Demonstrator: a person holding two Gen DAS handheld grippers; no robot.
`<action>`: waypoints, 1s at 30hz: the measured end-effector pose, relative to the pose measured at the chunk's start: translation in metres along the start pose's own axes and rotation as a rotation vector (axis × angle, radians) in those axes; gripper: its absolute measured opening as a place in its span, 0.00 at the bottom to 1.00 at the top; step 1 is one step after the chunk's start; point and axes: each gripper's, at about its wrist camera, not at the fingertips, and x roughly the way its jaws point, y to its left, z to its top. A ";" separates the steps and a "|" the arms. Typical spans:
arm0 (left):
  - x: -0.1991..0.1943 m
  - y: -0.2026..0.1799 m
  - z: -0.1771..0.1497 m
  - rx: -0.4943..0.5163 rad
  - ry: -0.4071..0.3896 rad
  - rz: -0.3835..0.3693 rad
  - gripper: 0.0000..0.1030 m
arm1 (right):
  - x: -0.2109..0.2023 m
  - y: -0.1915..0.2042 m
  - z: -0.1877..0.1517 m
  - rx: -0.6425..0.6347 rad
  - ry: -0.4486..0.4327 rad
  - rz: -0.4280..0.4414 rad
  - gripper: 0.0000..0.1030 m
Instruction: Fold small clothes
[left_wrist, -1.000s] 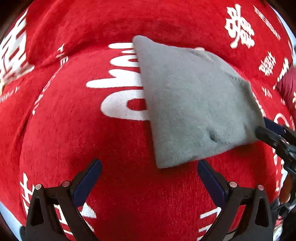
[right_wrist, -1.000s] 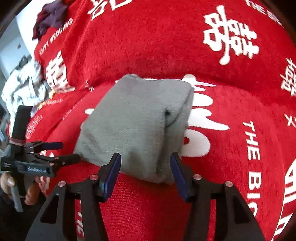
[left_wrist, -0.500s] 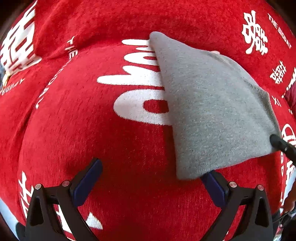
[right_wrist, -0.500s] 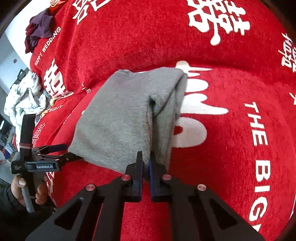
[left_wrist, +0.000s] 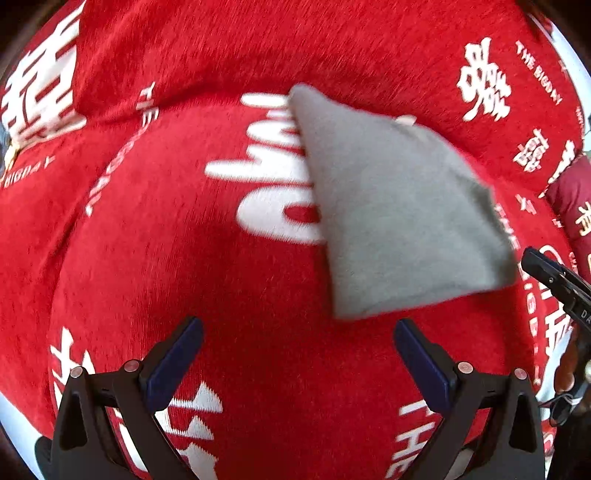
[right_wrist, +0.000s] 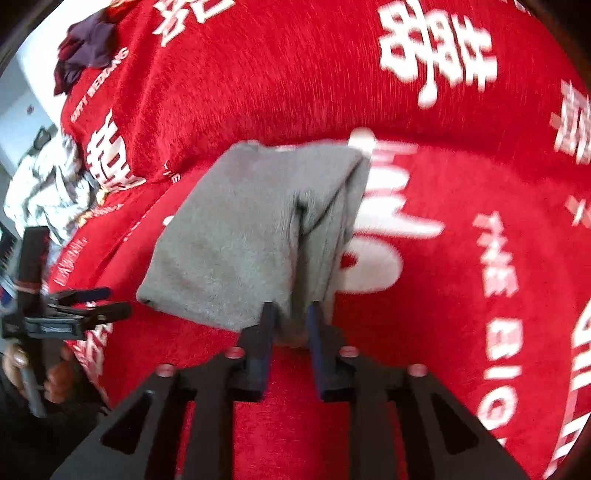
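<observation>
A folded grey garment (left_wrist: 399, 206) lies on a red cloth with white lettering (left_wrist: 184, 258). In the right wrist view the grey garment (right_wrist: 240, 236) shows a thick folded edge. My right gripper (right_wrist: 290, 325) has its jaws a little apart around the near corner of that edge, touching the fabric. My left gripper (left_wrist: 299, 354) is open and empty, just short of the garment's near left corner. The right gripper's tips show in the left wrist view (left_wrist: 546, 269). The left gripper shows at the left of the right wrist view (right_wrist: 99, 302).
A dark purple garment (right_wrist: 85, 44) lies at the far left on the red cloth. A pale crumpled pile of clothes (right_wrist: 40, 192) sits off the cloth's left edge. A dark red item (left_wrist: 572, 206) lies at the right.
My right gripper closed on the garment's folded edge, then its jaws parted a little. My left gripper has drawn back slightly from the garment's corner.
</observation>
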 end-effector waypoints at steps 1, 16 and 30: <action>-0.001 -0.004 0.006 0.007 -0.010 -0.007 1.00 | -0.004 0.004 0.005 -0.015 -0.023 -0.005 0.44; 0.049 -0.002 0.068 -0.051 0.057 -0.010 1.00 | 0.057 -0.011 0.041 0.039 0.067 0.023 0.50; 0.090 0.004 0.142 -0.099 0.097 0.070 1.00 | 0.119 -0.015 0.092 0.021 0.144 0.034 0.63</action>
